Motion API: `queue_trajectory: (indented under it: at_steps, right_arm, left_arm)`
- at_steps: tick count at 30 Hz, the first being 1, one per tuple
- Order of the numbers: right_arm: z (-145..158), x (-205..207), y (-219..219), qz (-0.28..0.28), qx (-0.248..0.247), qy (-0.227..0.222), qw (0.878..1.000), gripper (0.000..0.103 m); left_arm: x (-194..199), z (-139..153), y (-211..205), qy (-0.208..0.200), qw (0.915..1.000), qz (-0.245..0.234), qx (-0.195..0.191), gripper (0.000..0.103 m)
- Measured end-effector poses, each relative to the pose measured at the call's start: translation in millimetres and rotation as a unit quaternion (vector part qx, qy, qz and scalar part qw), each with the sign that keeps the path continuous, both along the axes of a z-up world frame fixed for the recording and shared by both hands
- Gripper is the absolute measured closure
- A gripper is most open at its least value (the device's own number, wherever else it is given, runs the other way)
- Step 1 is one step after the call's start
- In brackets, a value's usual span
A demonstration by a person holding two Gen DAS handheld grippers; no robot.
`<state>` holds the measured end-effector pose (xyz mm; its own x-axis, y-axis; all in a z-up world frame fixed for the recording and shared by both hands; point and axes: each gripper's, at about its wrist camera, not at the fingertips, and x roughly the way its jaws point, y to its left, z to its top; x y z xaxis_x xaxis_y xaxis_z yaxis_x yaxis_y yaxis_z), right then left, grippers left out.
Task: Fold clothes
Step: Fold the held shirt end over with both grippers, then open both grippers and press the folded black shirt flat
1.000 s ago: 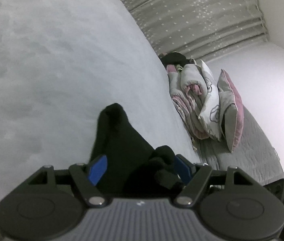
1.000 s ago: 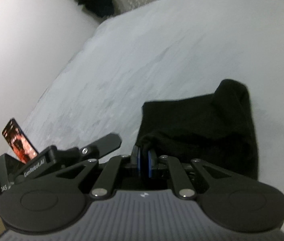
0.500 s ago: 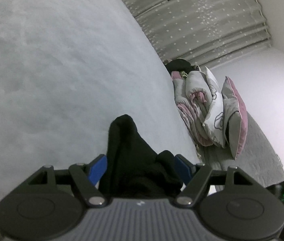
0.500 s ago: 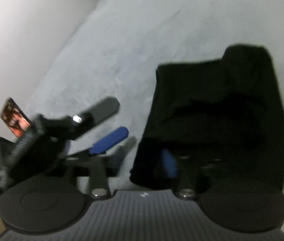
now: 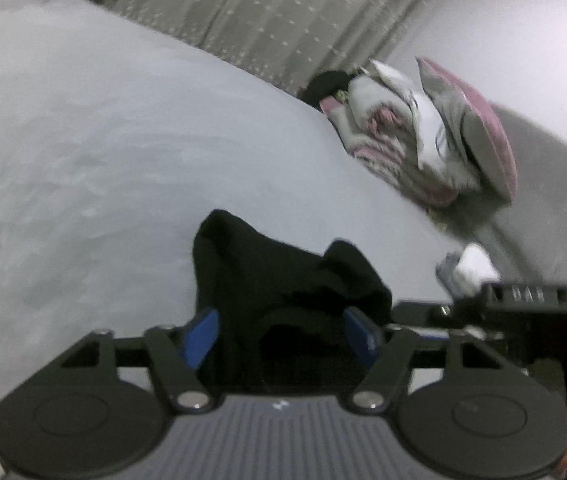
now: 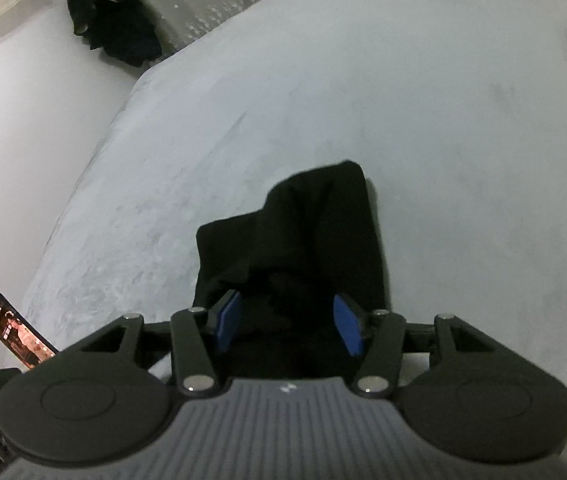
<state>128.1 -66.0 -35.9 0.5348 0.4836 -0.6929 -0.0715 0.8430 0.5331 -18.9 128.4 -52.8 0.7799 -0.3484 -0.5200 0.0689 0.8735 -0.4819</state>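
One black garment [image 6: 307, 248], loosely folded, lies on a pale grey bed [image 6: 463, 128]. Its near edge sits between the spread blue pads of the right gripper [image 6: 287, 322], which angles downward. The left gripper [image 5: 281, 334] also straddles the cloth; its jaws are closing, pads not yet pressing.

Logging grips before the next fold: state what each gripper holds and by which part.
Nothing gripped yet. The black garment's near edge sits between the left gripper's closing jaws and the right gripper's open ones.
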Motion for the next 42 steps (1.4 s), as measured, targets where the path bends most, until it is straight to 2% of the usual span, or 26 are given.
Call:
queue_trajectory:
  at_steps: [4,6,7,8,9,10,12,15,18,25,26,28,29,30,31,32,34,42]
  right_arm:
    - [-4,6,3,-0.009,0.016,0.004,1.0,0.047]
    - [0,9,1,-0.012,0.018,0.004,1.0,0.049]
    - [-1,13,4,-0.013,0.017,0.003,1.0,0.053]
    - [-2,17,7,-0.015,0.015,0.002,1.0,0.066]
    - [-2,21,10,-0.015,0.009,-0.002,1.0,0.074]
    - [-2,25,14,-0.015,0.003,-0.005,1.0,0.082]
    - [-2,34,21,-0.015,-0.009,-0.013,1.0,0.085]
    - [7,40,39,0.001,-0.028,-0.041,0.999,0.086]
    - [12,51,61,0.019,-0.043,-0.051,0.998,0.086]
    - [5,77,100,0.052,-0.057,-0.041,0.996,0.085]
    - [2,80,104,0.058,-0.056,-0.04,0.996,0.081]
    - [-3,86,106,0.066,-0.034,-0.04,0.996,0.079]
    - [-5,89,105,0.071,-0.02,-0.039,0.997,0.07]
    - [-6,92,103,0.073,-0.001,-0.038,0.997,0.061]
    - [-6,93,99,0.07,0.024,-0.039,0.996,0.044]
    - [-5,93,94,0.063,0.046,-0.04,0.996,0.037]
    - [-4,96,84,0.057,0.07,-0.036,0.995,0.037]
    - [21,83,41,0.026,0.038,-0.075,0.996,0.037]
  left_arm:
    - [4,-5,-7,0.02,0.9991,-0.012,0.035,0.056]
    - [5,-8,-9,0.033,0.9982,-0.015,0.048,0.067]
    - [4,-9,-8,0.035,0.998,-0.014,0.05,0.071]
    - [4,-9,-7,0.037,0.998,-0.012,0.051,0.076]
    - [4,-9,-6,0.038,0.9979,-0.01,0.052,0.084]
    - [3,-9,-4,0.04,0.9981,-0.008,0.047,0.087]
    - [0,-8,-3,0.043,0.9984,-0.004,0.036,0.094]
    - [-2,-6,1,0.045,0.9988,-0.002,0.017,0.096]
    - [-4,-4,1,0.045,0.9989,-0.002,0.013,0.097]
    - [-6,-7,13,0.061,0.998,0.01,0.016,0.096]
    - [-6,-8,16,0.064,0.9977,0.013,0.015,0.094]
    - [-7,-9,20,0.069,0.9974,0.016,0.01,0.085]
    - [-7,-9,20,0.071,0.9972,0.017,0.013,0.068]
    - [-7,-8,19,0.071,0.9971,0.018,0.021,0.057]
    - [-8,-8,18,0.07,0.9969,0.019,0.029,0.057]
    - [-8,-7,17,0.07,0.9967,0.02,0.037,0.057]
    - [-7,-5,15,0.068,0.9964,0.026,0.044,0.057]
    - [-1,10,14,0.03,0.9951,0.076,0.056,0.057]
